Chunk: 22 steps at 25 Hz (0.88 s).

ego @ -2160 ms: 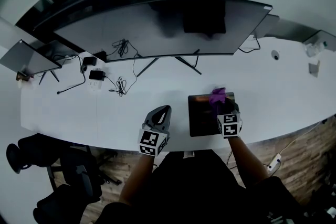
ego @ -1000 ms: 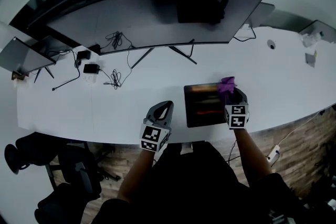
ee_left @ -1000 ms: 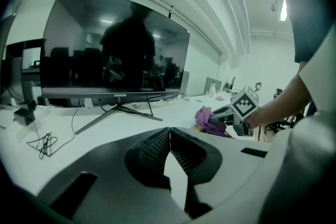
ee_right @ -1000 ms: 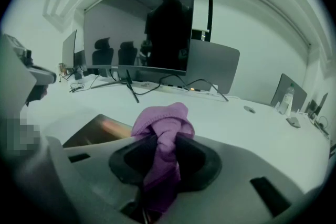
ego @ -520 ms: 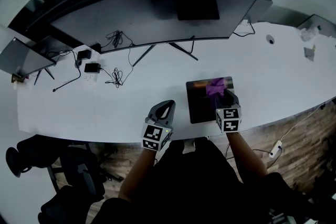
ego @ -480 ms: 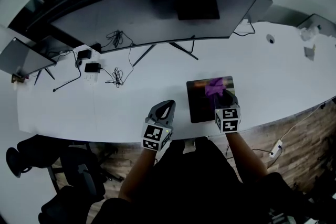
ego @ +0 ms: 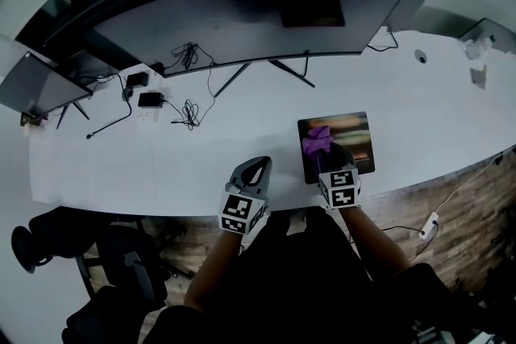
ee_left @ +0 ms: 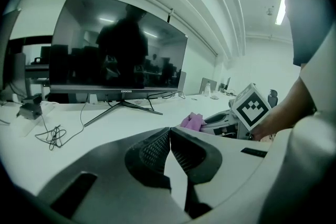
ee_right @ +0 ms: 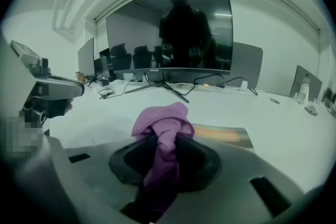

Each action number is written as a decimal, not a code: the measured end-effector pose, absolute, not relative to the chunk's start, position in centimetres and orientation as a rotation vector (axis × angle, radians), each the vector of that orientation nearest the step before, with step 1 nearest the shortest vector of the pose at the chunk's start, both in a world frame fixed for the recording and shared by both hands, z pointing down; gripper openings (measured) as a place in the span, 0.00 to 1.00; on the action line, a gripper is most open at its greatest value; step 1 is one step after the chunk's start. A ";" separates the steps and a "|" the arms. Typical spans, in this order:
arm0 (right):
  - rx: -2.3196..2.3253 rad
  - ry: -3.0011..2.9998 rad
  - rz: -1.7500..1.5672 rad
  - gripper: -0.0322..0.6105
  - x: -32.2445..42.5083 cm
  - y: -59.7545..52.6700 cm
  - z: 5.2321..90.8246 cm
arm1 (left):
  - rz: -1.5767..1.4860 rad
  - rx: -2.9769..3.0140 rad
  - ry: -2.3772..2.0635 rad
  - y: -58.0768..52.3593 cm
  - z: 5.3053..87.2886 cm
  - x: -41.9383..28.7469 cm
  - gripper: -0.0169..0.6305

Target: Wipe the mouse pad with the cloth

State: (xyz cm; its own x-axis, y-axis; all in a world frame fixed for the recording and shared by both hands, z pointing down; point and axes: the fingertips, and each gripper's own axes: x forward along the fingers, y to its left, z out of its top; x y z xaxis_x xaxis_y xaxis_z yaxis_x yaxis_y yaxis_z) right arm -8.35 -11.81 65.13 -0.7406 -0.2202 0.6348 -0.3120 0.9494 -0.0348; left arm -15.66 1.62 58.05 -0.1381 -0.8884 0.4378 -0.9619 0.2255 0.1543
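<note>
Desk (ego: pixel 201 165): long, white, with the wide monitor (ego: pixel 242 20) across 12 o'clock and loose cables (ego: pixel 189 113) at about 10. None of that is in the way.

Mouse pad (ego: pixel 355 141): dark rectangle lying flat near the desk's front edge, at about 1 o'clock from the person. Its surface is glossy and streaked with glare, so I can't tell wiped area from unwiped.

Left gripper (ego: pixel 255 169): over bare desk at 9 o'clock of the pad, well clear of it. Its own view shows the jaws closed tip to tip with nothing between them. Idle.

Right gripper (ego: pixel 324 157): over the pad's near-left part, jaws clamped on the cloth (ego: pixel 316 141).

Cloth: purple, bunched into a wad that sticks out past the jaw tips and sits at about 9 o'clock on the pad. Looks pressed to the surface, but contact isn't certain from here.

Status, my read: grasp done, cloth is on the pad, wiping is mid-pass. The strip from 12 to 3 o'clock and the far-right corner likely need strokes before calling it done.
</note>
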 end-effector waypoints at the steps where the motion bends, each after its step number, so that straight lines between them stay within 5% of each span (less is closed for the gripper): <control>1: 0.373 -2.434 0.180 0.22 -8.4 -11.4 65.3 | 0.225 1.699 -2.071 1.9 58.1 -15.8 0.06; 22: 0.414 -2.398 0.058 0.22 -8.9 -10.6 67.6 | 0.214 1.727 -2.035 3.2 58.1 -14.9 0.06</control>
